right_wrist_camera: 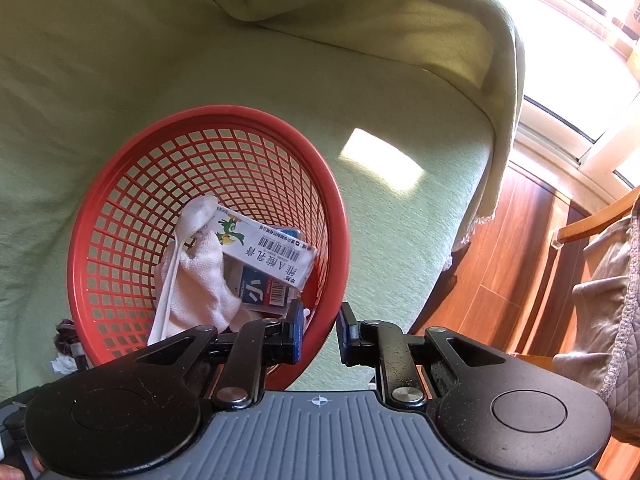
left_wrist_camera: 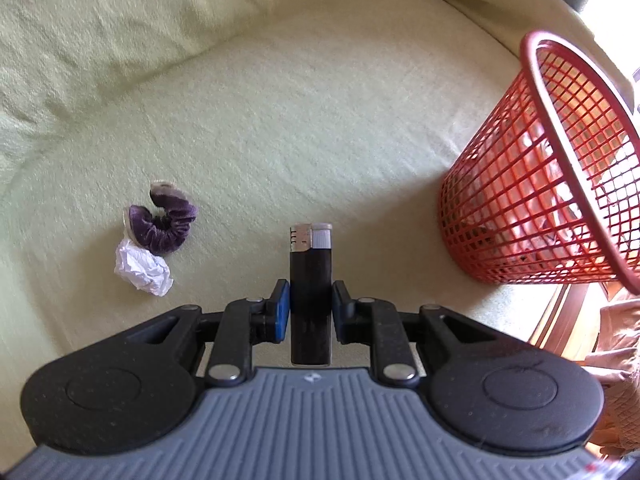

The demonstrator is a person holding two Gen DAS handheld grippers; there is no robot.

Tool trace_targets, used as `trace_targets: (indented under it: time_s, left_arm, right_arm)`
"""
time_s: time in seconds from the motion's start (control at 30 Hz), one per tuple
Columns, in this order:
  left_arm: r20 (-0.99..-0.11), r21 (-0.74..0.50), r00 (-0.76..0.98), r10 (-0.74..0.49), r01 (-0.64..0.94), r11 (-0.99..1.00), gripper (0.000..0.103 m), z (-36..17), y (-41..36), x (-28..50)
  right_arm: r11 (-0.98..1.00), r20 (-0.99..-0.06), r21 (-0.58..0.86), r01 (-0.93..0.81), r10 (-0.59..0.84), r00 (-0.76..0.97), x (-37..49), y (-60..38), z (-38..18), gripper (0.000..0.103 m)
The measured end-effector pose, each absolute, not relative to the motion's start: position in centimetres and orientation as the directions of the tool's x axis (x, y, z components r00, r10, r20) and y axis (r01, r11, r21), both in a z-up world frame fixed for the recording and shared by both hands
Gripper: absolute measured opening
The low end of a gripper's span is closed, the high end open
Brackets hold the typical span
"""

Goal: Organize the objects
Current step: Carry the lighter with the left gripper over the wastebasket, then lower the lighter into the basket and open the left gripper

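My left gripper (left_wrist_camera: pixel 311 304) is shut on a black lighter (left_wrist_camera: pixel 311 280) with a silver and white top, held above the green blanket. A purple scrunchie (left_wrist_camera: pixel 164 220) and a crumpled white paper (left_wrist_camera: pixel 142 270) lie to its left. The red mesh basket (left_wrist_camera: pixel 532 184) stands tilted at the right. In the right wrist view my right gripper (right_wrist_camera: pixel 320 330) grips the near rim of the red basket (right_wrist_camera: pixel 340 216), one finger inside and one outside. Inside lie a white plastic spoon (right_wrist_camera: pixel 176 256), a white cloth (right_wrist_camera: pixel 204 284) and printed cartons (right_wrist_camera: pixel 264 244).
The green blanket (left_wrist_camera: pixel 300 120) covers a sofa seat and back. A sunlit patch lies on the blanket (right_wrist_camera: pixel 380 160). Wooden floor (right_wrist_camera: pixel 516 248), a window (right_wrist_camera: pixel 580 80) and a chair with grey fabric (right_wrist_camera: pixel 600 300) are at the right.
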State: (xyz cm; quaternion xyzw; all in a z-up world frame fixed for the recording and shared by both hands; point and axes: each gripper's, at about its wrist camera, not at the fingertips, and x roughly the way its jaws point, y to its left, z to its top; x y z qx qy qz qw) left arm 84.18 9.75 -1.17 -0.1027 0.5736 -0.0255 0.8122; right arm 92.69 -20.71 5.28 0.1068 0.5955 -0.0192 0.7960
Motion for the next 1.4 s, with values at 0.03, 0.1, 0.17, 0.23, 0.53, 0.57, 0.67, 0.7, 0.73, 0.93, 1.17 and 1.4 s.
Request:
trace_targets:
  time_s: [0.03, 0.1, 0.17, 0.23, 0.53, 0.57, 0.67, 0.7, 0.73, 0.93, 1.17, 1.4]
  left_arm:
    - [-0.920, -0.201, 0.355, -0.163, -0.073, 0.977, 0.017, -0.5, 9.6, 84.4]
    - [-0.910, -0.214, 0.377, -0.173, -0.069, 0.974, 0.017, 0.8, 9.4, 84.7]
    - [-0.900, -0.213, 0.401, -0.172, -0.060, 0.975, 0.017, 2.2, 9.0, 85.0]
    - [-0.889, -0.215, 0.422, -0.176, -0.045, 0.976, 0.017, 3.5, 8.6, 85.3]
    - [-0.854, -0.237, 0.475, -0.212, 0.007, 0.971, 0.017, 9.1, 6.9, 86.3]
    - [-0.847, -0.242, 0.484, -0.220, 0.017, 0.970, 0.017, 9.8, 6.6, 86.3]
    - [-0.830, -0.259, 0.501, -0.245, 0.042, 0.965, 0.017, 11.3, 5.7, 86.4]
    - [-0.825, -0.264, 0.505, -0.252, 0.050, 0.963, 0.017, 11.7, 5.4, 86.5]
    - [-0.821, -0.268, 0.509, -0.259, 0.058, 0.962, 0.017, 12.0, 5.0, 86.6]
    - [-0.814, -0.279, 0.506, -0.284, 0.088, 0.956, 0.017, 12.2, 2.8, 87.7]
    - [-0.818, -0.298, 0.486, -0.308, 0.101, 0.949, 0.017, 11.9, 1.0, 88.6]
    - [-0.830, -0.297, 0.457, -0.320, 0.124, 0.947, 0.017, 11.4, -0.7, 89.3]
  right_arm:
    - [0.978, -0.951, 0.142, 0.154, 0.091, 0.296, 92.6, -20.6, 5.4, 0.014]
    - [0.980, -0.951, 0.132, 0.148, 0.083, 0.298, 92.5, -20.4, 5.4, 0.014]
    - [0.981, -0.952, 0.128, 0.146, 0.080, 0.297, 92.4, -20.5, 5.3, 0.014]
    - [0.982, -0.951, 0.125, 0.139, 0.078, 0.298, 92.3, -20.6, 5.3, 0.014]
    - [0.985, -0.951, 0.120, 0.120, 0.080, 0.300, 92.3, -20.3, 5.2, 0.014]
    - [0.985, -0.950, 0.123, 0.119, 0.083, 0.301, 92.3, -20.3, 5.2, 0.014]
    - [0.986, -0.948, 0.124, 0.109, 0.086, 0.306, 92.3, -20.1, 5.3, 0.014]
    - [0.987, -0.948, 0.122, 0.105, 0.084, 0.308, 92.3, -20.1, 5.3, 0.014]
    - [0.987, -0.947, 0.121, 0.102, 0.084, 0.311, 92.3, -20.1, 5.3, 0.014]
    - [0.989, -0.946, 0.116, 0.088, 0.083, 0.313, 92.5, -20.1, 5.2, 0.014]
    - [0.990, -0.945, 0.113, 0.080, 0.083, 0.317, 92.5, -20.0, 5.1, 0.014]
    - [0.990, -0.946, 0.114, 0.079, 0.084, 0.314, 92.5, -20.0, 5.1, 0.014]
